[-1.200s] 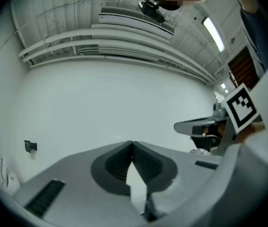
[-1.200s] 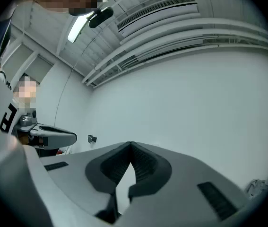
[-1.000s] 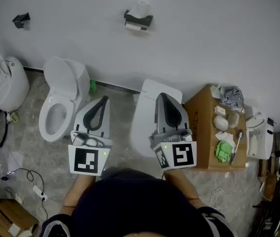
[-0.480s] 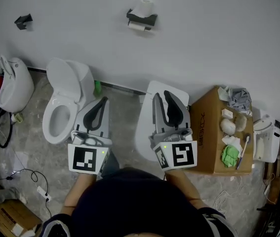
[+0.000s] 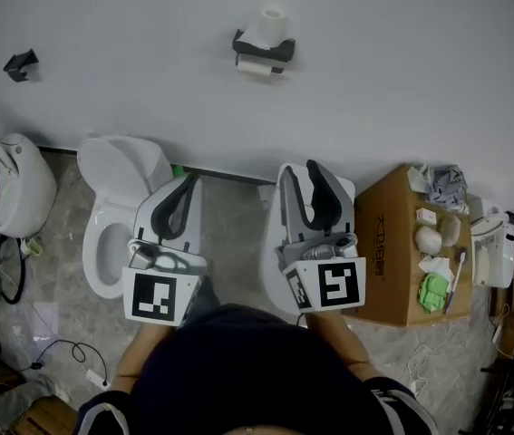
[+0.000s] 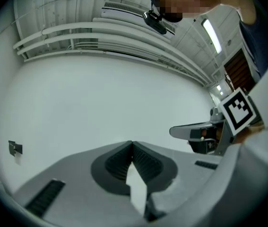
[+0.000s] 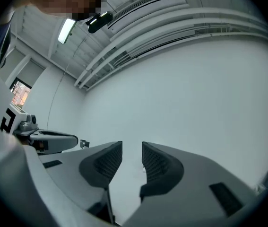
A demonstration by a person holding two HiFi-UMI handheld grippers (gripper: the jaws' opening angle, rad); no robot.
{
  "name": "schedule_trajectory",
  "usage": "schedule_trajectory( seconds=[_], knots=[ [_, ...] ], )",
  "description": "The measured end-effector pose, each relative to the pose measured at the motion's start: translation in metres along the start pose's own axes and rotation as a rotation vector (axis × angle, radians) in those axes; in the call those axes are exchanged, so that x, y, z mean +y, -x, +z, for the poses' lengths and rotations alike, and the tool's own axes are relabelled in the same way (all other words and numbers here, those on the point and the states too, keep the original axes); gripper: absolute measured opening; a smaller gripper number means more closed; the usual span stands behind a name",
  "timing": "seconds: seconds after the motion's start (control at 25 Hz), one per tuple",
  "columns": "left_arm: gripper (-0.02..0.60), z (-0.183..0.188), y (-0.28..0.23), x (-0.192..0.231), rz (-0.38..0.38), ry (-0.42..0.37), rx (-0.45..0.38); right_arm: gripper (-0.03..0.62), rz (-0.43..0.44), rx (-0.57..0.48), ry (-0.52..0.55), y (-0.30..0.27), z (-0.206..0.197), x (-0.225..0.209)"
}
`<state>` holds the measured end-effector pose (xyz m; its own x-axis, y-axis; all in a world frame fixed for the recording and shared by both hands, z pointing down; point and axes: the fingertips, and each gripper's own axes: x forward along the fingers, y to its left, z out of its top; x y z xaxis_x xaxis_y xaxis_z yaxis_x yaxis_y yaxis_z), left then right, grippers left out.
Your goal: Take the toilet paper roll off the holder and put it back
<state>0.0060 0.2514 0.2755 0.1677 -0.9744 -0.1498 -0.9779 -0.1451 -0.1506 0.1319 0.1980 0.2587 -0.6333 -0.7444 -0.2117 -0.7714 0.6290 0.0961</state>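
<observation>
Toilet paper roll (image 5: pixel 268 27) in head view; left gripper (image 6: pixel 132 148) closed, right gripper (image 7: pixel 132 157) opening, empty.

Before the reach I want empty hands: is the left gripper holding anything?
No, the left gripper has its jaws closed tip to tip, with nothing between them.

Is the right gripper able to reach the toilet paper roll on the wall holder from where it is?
Probably yes. Only bare wall shows between the right gripper and the toilet paper roll on its holder; nothing blocks the way. Its fingers are opening with nothing between them.
</observation>
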Motion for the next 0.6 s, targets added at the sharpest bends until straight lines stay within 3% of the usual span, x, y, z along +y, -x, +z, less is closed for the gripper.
schedule_trajectory(
  seconds=[0.6],
  knots=[
    [-0.002, -0.02, -0.082, 0.084, -0.142, 0.006, 0.01, 0.141, -0.119, 0.036, 0.034, -0.111, -0.019, 0.002]
  ],
)
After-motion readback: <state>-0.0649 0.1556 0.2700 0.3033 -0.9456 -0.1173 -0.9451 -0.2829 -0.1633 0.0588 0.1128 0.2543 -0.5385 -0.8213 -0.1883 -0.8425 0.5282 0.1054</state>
